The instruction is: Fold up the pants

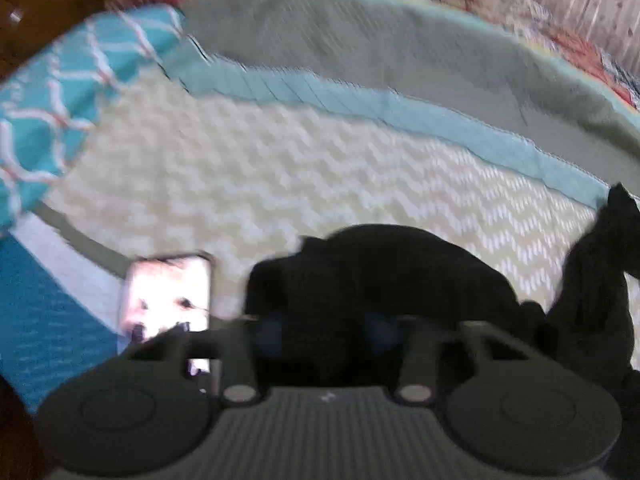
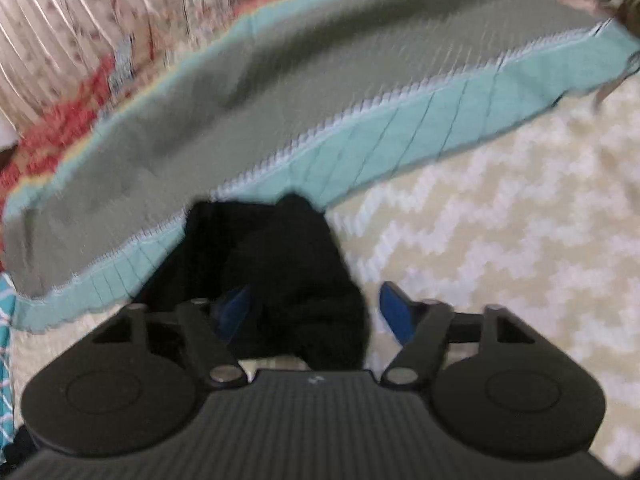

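Note:
The black pants (image 1: 400, 264) lie bunched on a cream chevron bedcover (image 1: 240, 168). In the left wrist view, another dark bunch rises at the right edge. My left gripper (image 1: 324, 328) has its fingers close together, and the black cloth fills the gap and hides most of the blue pads. In the right wrist view, the pants (image 2: 280, 248) hang in a dark lump between the fingers of my right gripper (image 2: 316, 312). The cloth lies against the left blue pad. The right blue pad (image 2: 396, 316) stands free, with a strip of bedcover showing beside it. Both views are blurred.
A phone (image 1: 168, 296) with a lit screen lies on the bed, left of the left gripper. A quilt with a grey-green band (image 1: 360, 48) and a teal border (image 2: 400, 136) crosses behind the pants. A teal patterned pillow (image 1: 52, 92) sits at far left.

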A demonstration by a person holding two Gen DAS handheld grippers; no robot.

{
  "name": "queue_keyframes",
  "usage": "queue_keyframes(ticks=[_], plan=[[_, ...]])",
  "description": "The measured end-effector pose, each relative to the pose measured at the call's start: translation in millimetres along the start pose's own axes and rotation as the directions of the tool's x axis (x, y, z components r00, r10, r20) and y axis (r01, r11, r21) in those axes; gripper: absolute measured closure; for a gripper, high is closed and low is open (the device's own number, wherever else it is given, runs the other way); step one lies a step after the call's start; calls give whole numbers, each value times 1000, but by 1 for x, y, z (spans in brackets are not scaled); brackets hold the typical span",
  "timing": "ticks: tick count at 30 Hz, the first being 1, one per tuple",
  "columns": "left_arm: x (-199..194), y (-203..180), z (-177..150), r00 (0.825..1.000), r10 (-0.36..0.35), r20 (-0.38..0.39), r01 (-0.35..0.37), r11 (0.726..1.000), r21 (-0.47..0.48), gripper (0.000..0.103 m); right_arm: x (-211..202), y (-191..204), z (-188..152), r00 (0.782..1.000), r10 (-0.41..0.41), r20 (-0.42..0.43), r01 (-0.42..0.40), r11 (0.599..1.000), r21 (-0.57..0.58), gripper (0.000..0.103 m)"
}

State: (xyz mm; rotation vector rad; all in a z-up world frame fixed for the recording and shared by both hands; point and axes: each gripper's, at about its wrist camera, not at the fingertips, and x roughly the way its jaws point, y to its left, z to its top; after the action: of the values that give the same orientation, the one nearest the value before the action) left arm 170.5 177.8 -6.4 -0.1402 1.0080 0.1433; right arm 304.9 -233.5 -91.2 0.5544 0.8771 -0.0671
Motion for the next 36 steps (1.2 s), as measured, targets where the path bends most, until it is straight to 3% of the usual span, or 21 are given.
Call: queue_keyframes(ticks=[1, 3, 5, 9, 12, 16, 17, 19, 21, 22, 24, 26, 30, 32, 36], plan=[[0, -3, 0, 1000, -7, 2, 7, 1000, -15, 90, 4, 2, -3, 1000, -20, -10, 20, 1000, -22, 85], [-14, -7, 3, 999, -15, 46, 16, 999, -27, 92, -10, 1, -4, 999, 2, 46, 0, 999, -46, 88], [-36, -5, 11, 992, -44, 120, 51, 997, -59, 92, -49, -8, 6, 984, 13, 179, -3, 998, -57, 88], [-80, 13, 18, 961, -137, 242, 182, 968, -172, 92, -150, -59, 20, 903, -36, 429, 58, 998, -39, 88], [-101, 25, 14, 944, -200, 263, 257, 945, -203, 92, -227, -108, 6, 818, -136, 559, 161, 987, 4, 88], [-103, 36, -3, 941, -271, 205, 317, 917, -242, 92, -290, -174, -40, 778, -249, 577, 217, 968, 126, 88], [-101, 36, -10, 944, -270, 188, 311, 919, -242, 92, -297, -190, -56, 782, -271, 561, 218, 963, 160, 87], [-94, 38, -24, 955, -255, 154, 287, 927, -240, 92, -298, -217, -86, 814, -307, 493, 210, 947, 244, 84], [-89, 38, -38, 965, -238, 108, 257, 935, -244, 92, -293, -242, -120, 849, -351, 396, 217, 914, 344, 72], [-86, 39, -46, 969, -232, 88, 247, 936, -250, 92, -292, -252, -136, 855, -373, 361, 222, 891, 396, 62], [-86, 46, -57, 970, -232, 76, 244, 931, -270, 92, -292, -266, -160, 856, -393, 335, 192, 844, 500, 52], [-93, 53, -63, 966, -243, 83, 257, 922, -290, 92, -300, -272, -173, 850, -394, 349, 142, 810, 570, 52], [-105, 60, -68, 959, -262, 112, 284, 907, -309, 92, -319, -247, -156, 814, -403, 419, 160, 849, 504, 52], [-109, 58, -68, 957, -263, 122, 288, 908, -303, 92, -318, -235, -135, 824, -364, 434, 157, 883, 443, 52], [-115, 57, -69, 957, -260, 126, 287, 907, -309, 92, -294, -218, -92, 867, -313, 387, 198, 930, 309, 47]])
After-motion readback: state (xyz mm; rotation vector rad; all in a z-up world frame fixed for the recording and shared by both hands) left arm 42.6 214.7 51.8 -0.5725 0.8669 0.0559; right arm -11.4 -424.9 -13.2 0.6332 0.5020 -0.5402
